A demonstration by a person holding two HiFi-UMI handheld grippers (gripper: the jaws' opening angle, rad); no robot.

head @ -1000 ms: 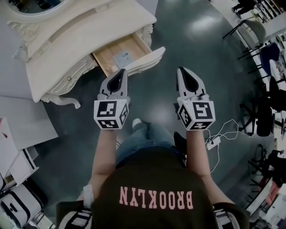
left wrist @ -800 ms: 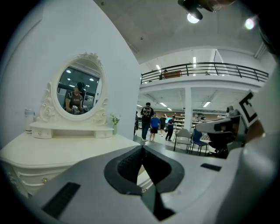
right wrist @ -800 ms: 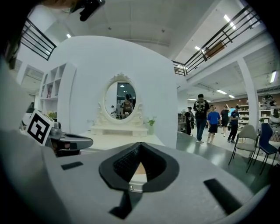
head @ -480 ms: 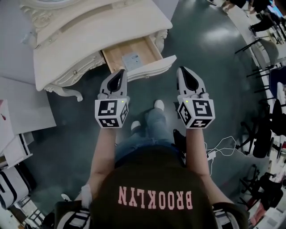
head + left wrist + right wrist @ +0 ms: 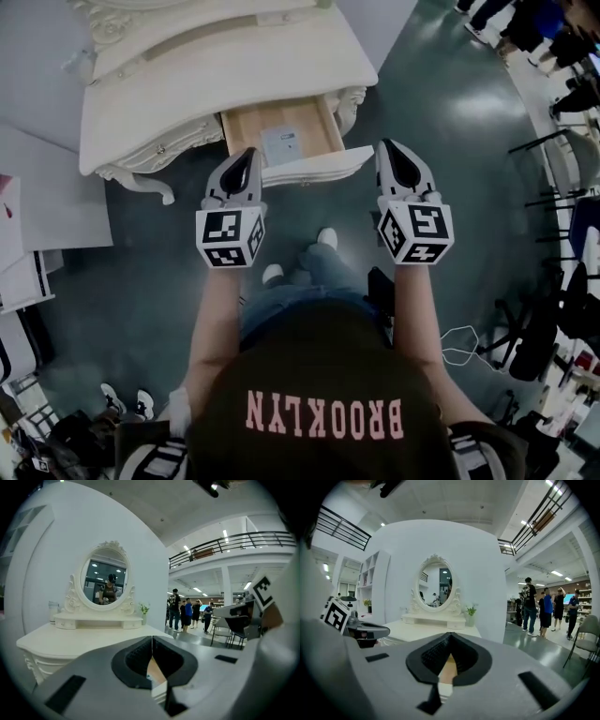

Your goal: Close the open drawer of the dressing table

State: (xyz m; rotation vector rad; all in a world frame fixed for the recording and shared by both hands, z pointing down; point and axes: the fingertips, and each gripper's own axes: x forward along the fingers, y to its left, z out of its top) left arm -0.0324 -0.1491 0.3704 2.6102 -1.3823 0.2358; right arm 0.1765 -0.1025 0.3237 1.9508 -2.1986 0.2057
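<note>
Open pale wooden drawer [image 5: 281,141], cream dressing table [image 5: 187,84]
Jaws pinched together, empty, on left gripper [image 5: 247,155] and right gripper [image 5: 388,148]. Shove one corner and it probably jams.

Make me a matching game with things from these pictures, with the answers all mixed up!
Things:
1. drawer
2. left tool
3. mirror
4. little plant

Places or states:
A. oval, standing upright at the back of the tabletop
B. shut, with nothing held
C. pulled open, pale wood inside
D. green, standing just right of the mirror's frame

Pairs: 1-C, 2-B, 3-A, 4-D
</note>
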